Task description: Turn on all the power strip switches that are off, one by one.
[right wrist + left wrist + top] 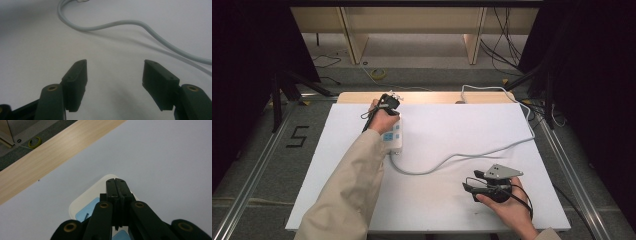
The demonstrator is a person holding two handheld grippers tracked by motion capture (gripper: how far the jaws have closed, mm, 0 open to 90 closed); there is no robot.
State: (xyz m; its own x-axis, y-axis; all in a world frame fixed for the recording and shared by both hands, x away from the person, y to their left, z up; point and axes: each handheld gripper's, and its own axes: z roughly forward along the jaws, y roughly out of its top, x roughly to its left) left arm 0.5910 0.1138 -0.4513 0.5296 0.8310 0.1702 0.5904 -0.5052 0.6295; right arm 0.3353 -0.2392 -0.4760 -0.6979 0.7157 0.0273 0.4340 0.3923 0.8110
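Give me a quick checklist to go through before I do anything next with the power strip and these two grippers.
1. Left gripper shut: ok, the jaws are pressed together with nothing between them.
2. Left gripper over the power strip: ok, its tips sit above the strip's far end; whether they touch it, cannot tell.
3. Right gripper open and empty: ok, the jaws are spread over the bare white table.
4. Right gripper clear of the cord: ok, the cord curves across the table beyond the jaws.
5. Strip flat on the table: ok in the high view.
6. Cord plugged in at its far end: cannot tell, it runs off the table's back edge.
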